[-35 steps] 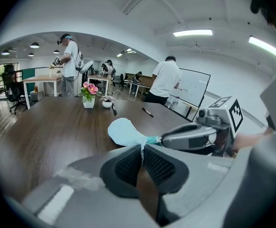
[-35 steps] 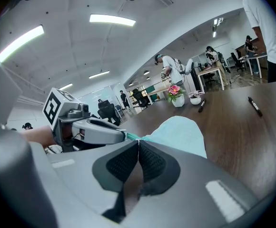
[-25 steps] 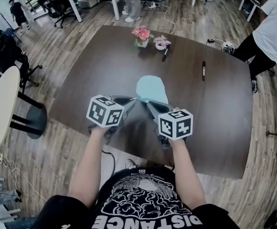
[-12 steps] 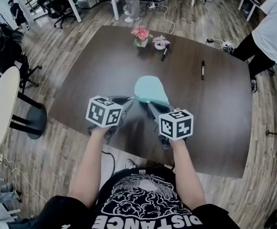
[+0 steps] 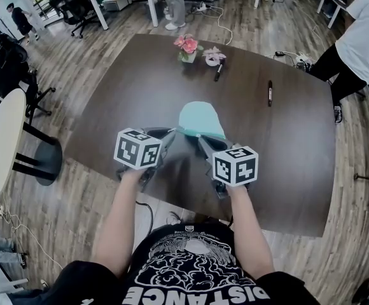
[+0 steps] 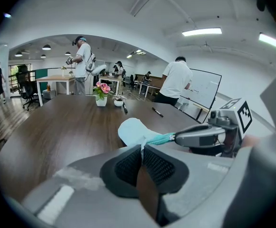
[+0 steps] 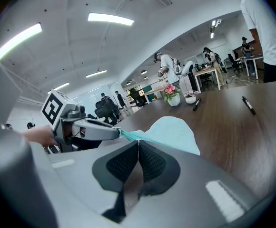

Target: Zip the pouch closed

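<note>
A light teal pouch (image 5: 201, 119) lies on the dark wooden table (image 5: 133, 94), with its zipper edge (image 6: 159, 138) lifted toward me between the two grippers. My left gripper (image 5: 174, 135) is shut on a thin pale tab (image 6: 142, 148) at the left end of that edge. My right gripper (image 5: 201, 140) is shut on the right end of the zipper edge (image 7: 137, 137). The right gripper (image 6: 177, 137) shows in the left gripper view pinching the teal strip. In the right gripper view the left gripper (image 7: 121, 133) does the same. The zipper's slider is not clear to see.
A pot of pink flowers (image 5: 189, 46), a small white pot (image 5: 214, 56), a black pen (image 5: 219, 70) and a marker (image 5: 270, 93) lie on the table's far half. A round table (image 5: 3, 138) stands at left. A person in white (image 5: 366, 37) stands at far right.
The pouch has shifted slightly to the left on the table. Both grippers stay shut and hold almost the same places.
</note>
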Motion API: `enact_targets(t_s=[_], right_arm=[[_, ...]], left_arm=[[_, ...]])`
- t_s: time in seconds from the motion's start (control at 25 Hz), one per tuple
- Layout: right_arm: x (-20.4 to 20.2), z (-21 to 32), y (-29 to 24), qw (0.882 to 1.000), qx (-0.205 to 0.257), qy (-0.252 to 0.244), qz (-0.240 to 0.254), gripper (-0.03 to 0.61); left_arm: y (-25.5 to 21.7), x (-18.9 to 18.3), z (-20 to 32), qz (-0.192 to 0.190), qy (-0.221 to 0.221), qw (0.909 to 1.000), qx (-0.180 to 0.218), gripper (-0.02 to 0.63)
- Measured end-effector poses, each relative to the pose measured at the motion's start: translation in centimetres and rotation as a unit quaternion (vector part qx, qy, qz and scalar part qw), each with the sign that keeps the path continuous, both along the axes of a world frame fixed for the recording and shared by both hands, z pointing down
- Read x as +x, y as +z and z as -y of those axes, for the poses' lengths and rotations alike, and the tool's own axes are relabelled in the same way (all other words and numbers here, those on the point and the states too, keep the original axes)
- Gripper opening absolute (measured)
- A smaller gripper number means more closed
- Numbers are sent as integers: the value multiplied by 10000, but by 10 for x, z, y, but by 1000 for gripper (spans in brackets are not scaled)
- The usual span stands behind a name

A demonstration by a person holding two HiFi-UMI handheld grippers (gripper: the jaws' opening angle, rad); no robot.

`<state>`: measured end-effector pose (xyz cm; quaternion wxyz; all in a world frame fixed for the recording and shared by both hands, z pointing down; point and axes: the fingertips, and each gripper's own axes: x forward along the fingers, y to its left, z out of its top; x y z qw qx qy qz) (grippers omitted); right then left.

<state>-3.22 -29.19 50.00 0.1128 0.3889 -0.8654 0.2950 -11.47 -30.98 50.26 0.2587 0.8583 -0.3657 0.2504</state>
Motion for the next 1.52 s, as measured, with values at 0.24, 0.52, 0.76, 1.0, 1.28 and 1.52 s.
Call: enact_targets(t_s=[0.24, 0.52, 0.76, 1.0, 1.28, 1.52], right_arm=[[4, 1, 1, 10000, -27, 57, -17, 5], [2, 4, 1, 10000, -21, 22, -37, 5], [2, 2, 0, 10000, -17, 14, -39, 6], [3, 5, 3, 10000, -9, 33, -47, 6], [4, 6, 3, 10000, -15, 30, -43, 5], [7, 6, 4, 10000, -18, 80, -48, 5]], left_arm=[[1, -8, 2, 17, -158, 9999, -8, 21], [2, -10, 5, 15, -193, 9998, -24, 21], [2, -11, 4, 10, -210, 9998, -27, 21], [6, -14, 8, 62, -305, 9995, -13, 21], [7, -18, 9, 83, -402, 9992, -26, 21], [9, -25, 10, 118, -554, 9984, -42, 21]])
